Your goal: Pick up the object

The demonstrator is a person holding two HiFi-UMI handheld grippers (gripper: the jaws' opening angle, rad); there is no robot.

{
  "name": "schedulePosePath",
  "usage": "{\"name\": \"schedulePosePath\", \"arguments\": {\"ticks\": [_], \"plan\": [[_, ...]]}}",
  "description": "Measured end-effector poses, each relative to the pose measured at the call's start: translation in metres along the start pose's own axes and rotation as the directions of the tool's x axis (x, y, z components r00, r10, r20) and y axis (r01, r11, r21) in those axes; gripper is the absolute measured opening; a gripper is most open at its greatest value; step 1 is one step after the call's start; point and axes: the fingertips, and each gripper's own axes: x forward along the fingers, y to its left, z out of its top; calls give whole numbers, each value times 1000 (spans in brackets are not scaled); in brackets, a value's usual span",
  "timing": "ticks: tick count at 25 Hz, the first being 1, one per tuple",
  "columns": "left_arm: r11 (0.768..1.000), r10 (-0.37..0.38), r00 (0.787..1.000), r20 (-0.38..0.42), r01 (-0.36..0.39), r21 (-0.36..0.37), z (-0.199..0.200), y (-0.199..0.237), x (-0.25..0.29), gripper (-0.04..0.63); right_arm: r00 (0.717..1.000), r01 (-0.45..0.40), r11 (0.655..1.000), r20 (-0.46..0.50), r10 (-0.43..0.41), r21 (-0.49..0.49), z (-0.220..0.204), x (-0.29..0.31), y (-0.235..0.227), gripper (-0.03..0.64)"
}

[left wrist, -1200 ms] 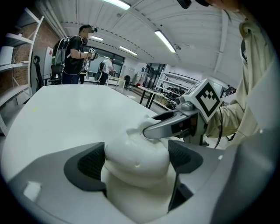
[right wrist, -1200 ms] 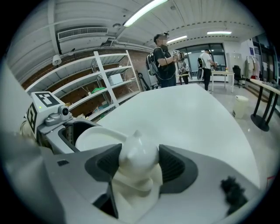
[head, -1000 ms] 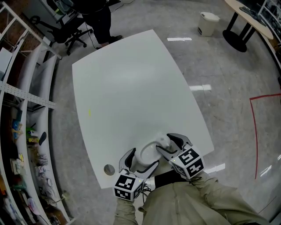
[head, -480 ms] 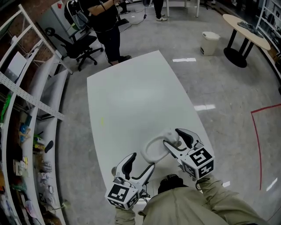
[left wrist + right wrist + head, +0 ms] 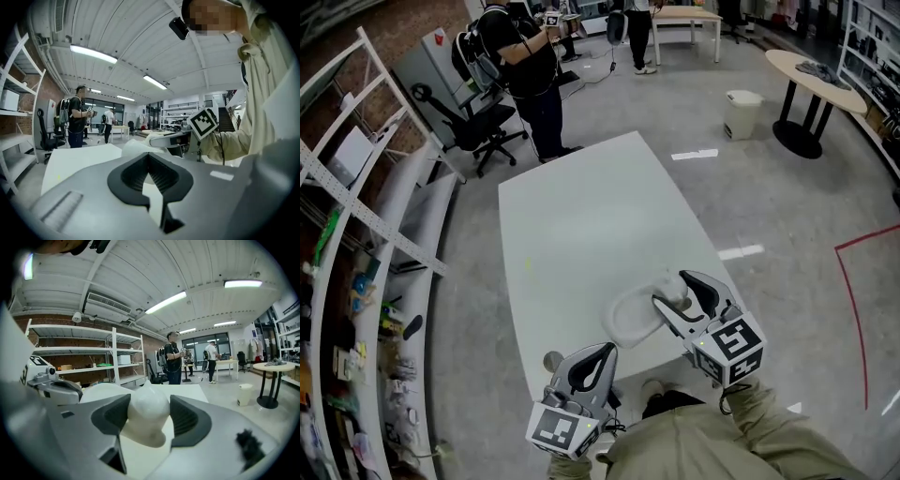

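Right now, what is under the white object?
The white table lies under the white object, which the right gripper holds. Whether they touch is hidden beneath it.

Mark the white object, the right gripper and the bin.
object (image 5: 628,319), head view, on its broad rounded body.
right gripper (image 5: 674,290), head view, midway between its fingertips, where they clamp the object's knob.
bin (image 5: 739,117), head view, on its side wall.
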Motion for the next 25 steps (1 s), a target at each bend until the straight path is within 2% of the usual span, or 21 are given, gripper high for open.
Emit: {"name": "schedulePosePath", "arguments": {"ticks": [1,8,16,25], "plan": [[1000,10,1000,16,-10,6,4,-2,-5,5,1000,5,1000,13,-5,-4,4,-6,-1,276],[999,37,999,34,-38,23,15,-39,-20,4,997,4,1000,80,-2,-22,20,-56,-3,275],[997,79,995,57,-80,22,18,-102,-43,5,993,-16,999,117,21,-50,19,-130,4,273],[992,126,987,101,-125,-16,13,-152,-80,5,984,-26,996,173,40,-87,23,-202,24,272]]}}
